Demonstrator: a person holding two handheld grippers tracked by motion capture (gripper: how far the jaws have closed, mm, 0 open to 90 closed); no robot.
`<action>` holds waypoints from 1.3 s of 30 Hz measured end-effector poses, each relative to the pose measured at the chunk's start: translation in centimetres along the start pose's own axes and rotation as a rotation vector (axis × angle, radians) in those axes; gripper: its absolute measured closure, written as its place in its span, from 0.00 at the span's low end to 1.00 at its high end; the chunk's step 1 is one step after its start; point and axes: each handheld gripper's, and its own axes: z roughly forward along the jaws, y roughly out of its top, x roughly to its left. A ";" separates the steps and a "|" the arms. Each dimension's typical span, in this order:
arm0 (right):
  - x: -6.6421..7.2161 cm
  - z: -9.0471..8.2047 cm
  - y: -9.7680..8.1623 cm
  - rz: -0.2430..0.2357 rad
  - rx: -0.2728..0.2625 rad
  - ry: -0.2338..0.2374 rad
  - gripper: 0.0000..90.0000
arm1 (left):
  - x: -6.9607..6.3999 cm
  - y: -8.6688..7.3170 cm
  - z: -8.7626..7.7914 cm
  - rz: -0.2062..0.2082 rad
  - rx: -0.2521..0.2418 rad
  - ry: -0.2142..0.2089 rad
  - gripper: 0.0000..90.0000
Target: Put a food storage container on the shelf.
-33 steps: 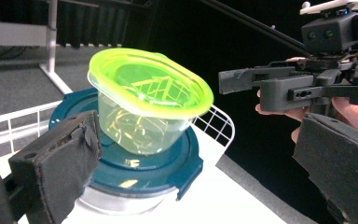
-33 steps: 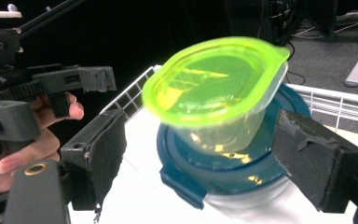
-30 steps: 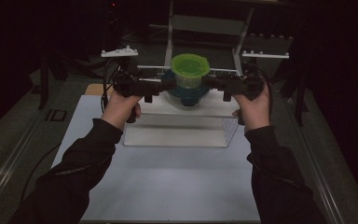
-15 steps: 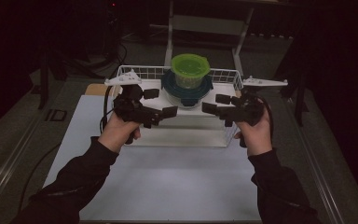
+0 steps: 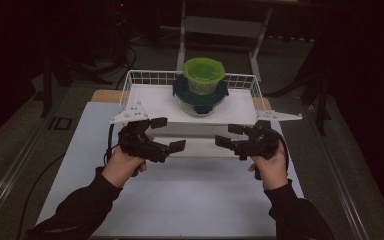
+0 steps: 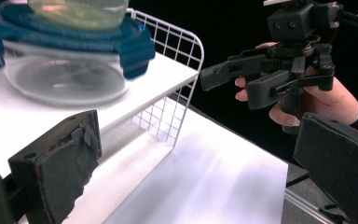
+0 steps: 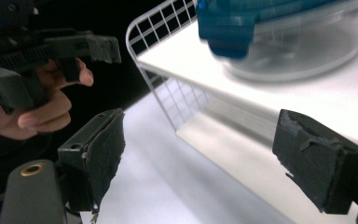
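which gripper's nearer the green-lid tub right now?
Roughly equal; neither is clearly nearer. The left gripper sits in front of the tub and to its left, the right gripper in front and to its right. Both are open, touching nothing.

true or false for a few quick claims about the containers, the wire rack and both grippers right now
1. The green-lidded tub sits on top of the blue-lidded container. True.
2. The left gripper holds the green-lidded tub. False: its jaws are open and empty, in front of the rack.
3. The containers stand on a white shelf in a wire rack. True.
4. The right gripper is shut. False: its jaws stand apart.
5. The two grippers touch each other. False: a gap separates them.
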 end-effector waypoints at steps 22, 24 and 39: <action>-0.7 1.3 -8.5 0.055 0.056 -0.001 0.18 | -1.4 -8.7 0.5 0.002 0.106 -0.021 0.00; -0.9 1.3 -9.2 0.053 0.057 -0.004 0.18 | -1.5 -9.7 0.3 0.000 0.102 -0.008 0.00; -1.8 0.3 -13.2 0.082 0.082 -0.053 0.18 | -1.2 -14.5 -0.7 -0.017 0.141 0.013 0.00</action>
